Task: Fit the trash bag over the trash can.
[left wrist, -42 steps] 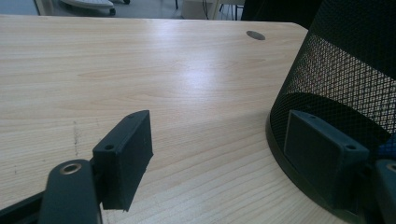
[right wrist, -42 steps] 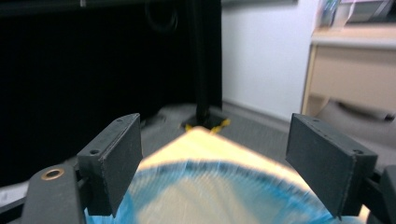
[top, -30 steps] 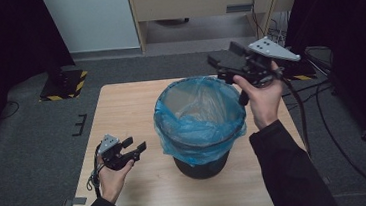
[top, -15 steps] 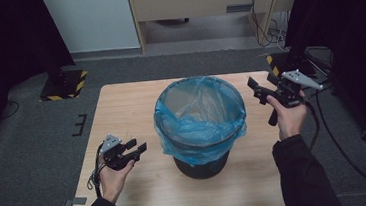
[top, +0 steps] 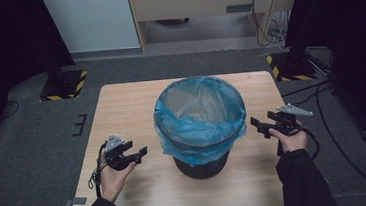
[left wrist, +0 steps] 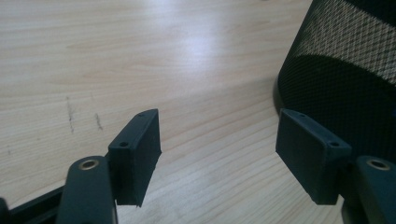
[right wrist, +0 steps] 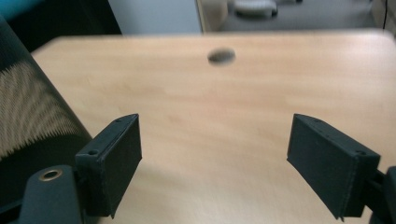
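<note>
High view, and dead centre of the frame stands the black mesh bin (top: 201, 156), its blue liner bag (top: 200, 116) folded over the rim and draped down the outside, covering most of the wall. What lies at the bottom of the bag can't be made out. Left tool (top: 134, 154) sits lower left of the bin, near it but apart, low over the counter (top: 126, 103); its jaws have just been opening and now stand spread, nothing between them. Right tool (top: 260, 125) is at the bin's right, just beside the hanging liner, jaws spread and bare as well, its grey plate on top. Both sleeves are cut off at the bottom edge.

Left gripper view: the left tool (left wrist: 217, 154) shows two wide-apart pads over bare wood, the mesh wall (left wrist: 345, 79) filling the upper right and running out of frame. Right gripper view is blurred; the right tool (right wrist: 215, 163) frames open wood, a dark round hole (right wrist: 221, 55) in the counter ahead, mesh at the far left.

Room to move: broad bare wood on either side of the bin, a narrower strip in front. No writing or brand readable anywhere.
</note>
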The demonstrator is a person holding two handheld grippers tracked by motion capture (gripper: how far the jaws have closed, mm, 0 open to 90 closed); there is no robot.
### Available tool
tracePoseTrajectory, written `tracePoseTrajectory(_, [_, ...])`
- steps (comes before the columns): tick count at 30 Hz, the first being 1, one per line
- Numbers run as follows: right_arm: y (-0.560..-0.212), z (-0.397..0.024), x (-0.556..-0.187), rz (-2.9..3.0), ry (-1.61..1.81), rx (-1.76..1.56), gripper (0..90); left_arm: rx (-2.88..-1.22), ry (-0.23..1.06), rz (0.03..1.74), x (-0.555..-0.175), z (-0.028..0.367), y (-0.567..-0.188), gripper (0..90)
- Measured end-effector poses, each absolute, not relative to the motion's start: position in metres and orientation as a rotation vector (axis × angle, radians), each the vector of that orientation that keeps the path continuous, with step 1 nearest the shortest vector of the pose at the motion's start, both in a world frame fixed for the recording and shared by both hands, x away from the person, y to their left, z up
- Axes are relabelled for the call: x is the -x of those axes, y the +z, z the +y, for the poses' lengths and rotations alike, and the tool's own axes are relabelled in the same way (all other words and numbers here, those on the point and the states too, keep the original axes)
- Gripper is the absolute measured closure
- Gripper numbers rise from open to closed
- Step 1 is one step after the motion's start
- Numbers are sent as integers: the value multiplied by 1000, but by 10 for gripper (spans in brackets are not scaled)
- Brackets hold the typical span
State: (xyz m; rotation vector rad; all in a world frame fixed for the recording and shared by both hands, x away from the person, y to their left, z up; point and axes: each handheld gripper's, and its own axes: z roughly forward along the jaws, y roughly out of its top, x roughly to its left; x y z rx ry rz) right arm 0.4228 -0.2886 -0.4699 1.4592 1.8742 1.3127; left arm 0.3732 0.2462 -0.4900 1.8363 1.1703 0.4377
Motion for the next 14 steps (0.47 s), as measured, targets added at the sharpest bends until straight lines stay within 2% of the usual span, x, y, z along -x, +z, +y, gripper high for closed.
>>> tracePoseTrajectory(14, [-513,-315,-413,2057,1005,-1509,153,-1976,432,1308,-387,256,-512,183])
